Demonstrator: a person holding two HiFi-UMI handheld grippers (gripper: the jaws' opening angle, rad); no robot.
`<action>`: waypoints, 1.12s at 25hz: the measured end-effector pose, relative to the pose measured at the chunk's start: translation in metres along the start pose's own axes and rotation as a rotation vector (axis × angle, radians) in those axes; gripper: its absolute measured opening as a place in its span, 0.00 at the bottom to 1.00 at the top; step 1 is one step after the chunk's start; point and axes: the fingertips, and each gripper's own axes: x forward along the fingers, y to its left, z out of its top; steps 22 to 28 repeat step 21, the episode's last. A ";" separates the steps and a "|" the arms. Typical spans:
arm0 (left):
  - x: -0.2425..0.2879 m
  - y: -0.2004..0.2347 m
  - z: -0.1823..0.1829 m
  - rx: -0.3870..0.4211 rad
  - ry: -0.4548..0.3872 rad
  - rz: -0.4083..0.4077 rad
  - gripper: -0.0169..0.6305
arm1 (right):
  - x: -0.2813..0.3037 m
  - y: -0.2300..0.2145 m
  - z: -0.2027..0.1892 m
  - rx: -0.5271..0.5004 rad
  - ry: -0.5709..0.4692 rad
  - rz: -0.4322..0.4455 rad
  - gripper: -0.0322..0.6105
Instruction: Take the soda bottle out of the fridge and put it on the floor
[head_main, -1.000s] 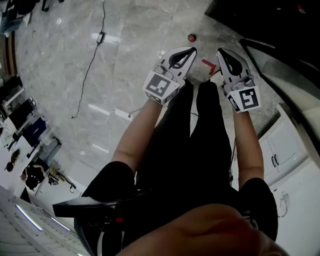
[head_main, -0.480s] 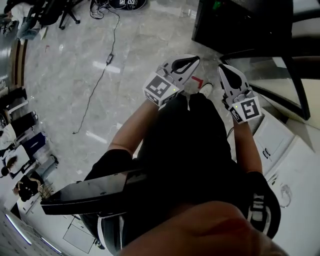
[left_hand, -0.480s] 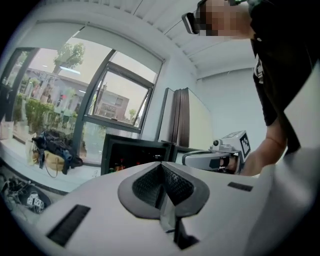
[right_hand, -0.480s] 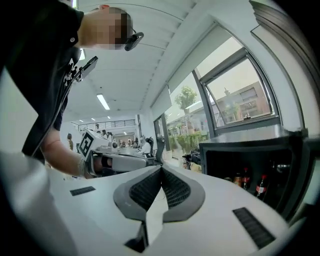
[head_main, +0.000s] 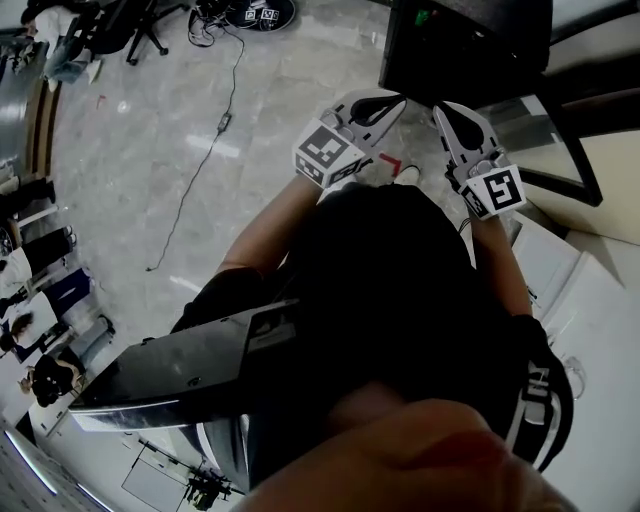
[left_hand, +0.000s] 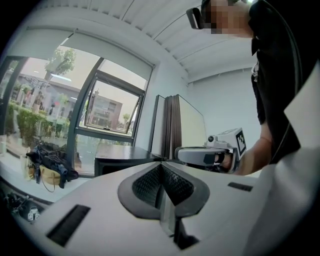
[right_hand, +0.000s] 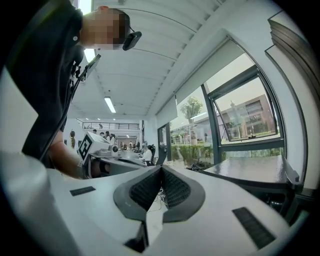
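Note:
No soda bottle shows in any view, and I cannot tell which unit is the fridge. Both grippers are held out in front of the person's body over the marble floor (head_main: 150, 200). My left gripper (head_main: 396, 99) is shut, with nothing between its dark pads (left_hand: 172, 182). My right gripper (head_main: 442, 108) is shut too and holds nothing. They sit side by side, a hand's width apart, pointing at a dark cabinet (head_main: 470, 45). The left gripper view catches the right gripper (left_hand: 210, 155), and the right gripper view catches the left gripper (right_hand: 97, 155).
A white cabinet (head_main: 600, 330) stands at the right. A black cable (head_main: 205, 150) runs across the floor, with a red mark (head_main: 390, 163) near the person's feet. An office chair (head_main: 130, 25) stands far left. Big windows (left_hand: 105, 110) line the wall behind a dark table (left_hand: 125, 157).
The view has swung forward: the dark cabinet has come into view at the top, close ahead of the grippers. Both grippers stay shut and side by side.

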 end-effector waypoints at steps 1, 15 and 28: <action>0.002 0.001 0.003 0.003 -0.006 0.000 0.03 | 0.001 -0.001 0.001 -0.005 -0.005 0.002 0.07; 0.002 0.006 0.024 0.023 -0.029 -0.013 0.03 | 0.015 0.000 0.010 -0.033 -0.028 -0.015 0.07; 0.003 0.005 0.025 0.045 -0.038 -0.020 0.03 | 0.016 -0.001 0.010 -0.033 -0.026 -0.015 0.07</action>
